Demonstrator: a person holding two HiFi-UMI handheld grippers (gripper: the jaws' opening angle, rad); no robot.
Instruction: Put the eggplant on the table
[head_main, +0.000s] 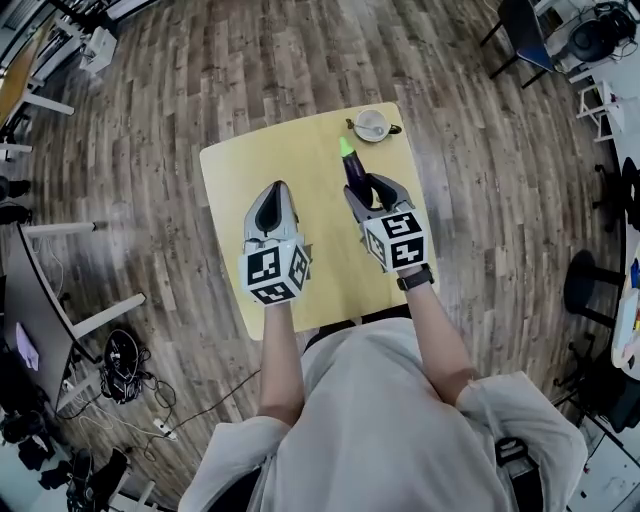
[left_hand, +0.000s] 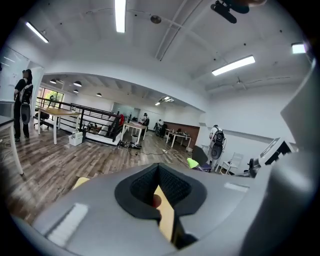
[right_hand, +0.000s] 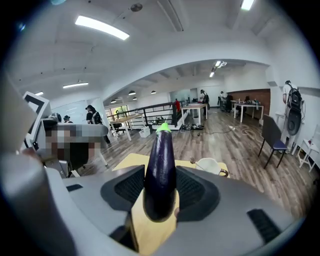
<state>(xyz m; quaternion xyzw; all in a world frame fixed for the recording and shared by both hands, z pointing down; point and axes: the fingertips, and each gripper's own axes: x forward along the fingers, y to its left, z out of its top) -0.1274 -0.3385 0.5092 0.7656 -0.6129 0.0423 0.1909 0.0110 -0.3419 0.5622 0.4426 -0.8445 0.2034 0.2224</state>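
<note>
Plank floor surrounds a square, smooth yellow table (head_main: 225, 190). Head view: my left gripper (head_main: 274, 190) and right gripper (head_main: 372, 185) hang over it, near a white cup (head_main: 371, 124). Left gripper view: my ribbed black pads (left_hand: 175, 187) meet at the tips, empty. Right gripper view: my pads clamp a glossy purple eggplant (right_hand: 160, 175) over the table, green cap pointing forward.

This is an open-plan office or lab: strip lights (left_hand: 120, 15) run along a white ceiling, and desks (left_hand: 134, 127) and chairs (right_hand: 272, 137) stand on a wide plank floor (head_main: 200, 90) by a black railing (left_hand: 90, 117). Cables (head_main: 125, 358) lie near the small table (head_main: 225, 170), and people (left_hand: 22, 102) with backpacks stand about.
</note>
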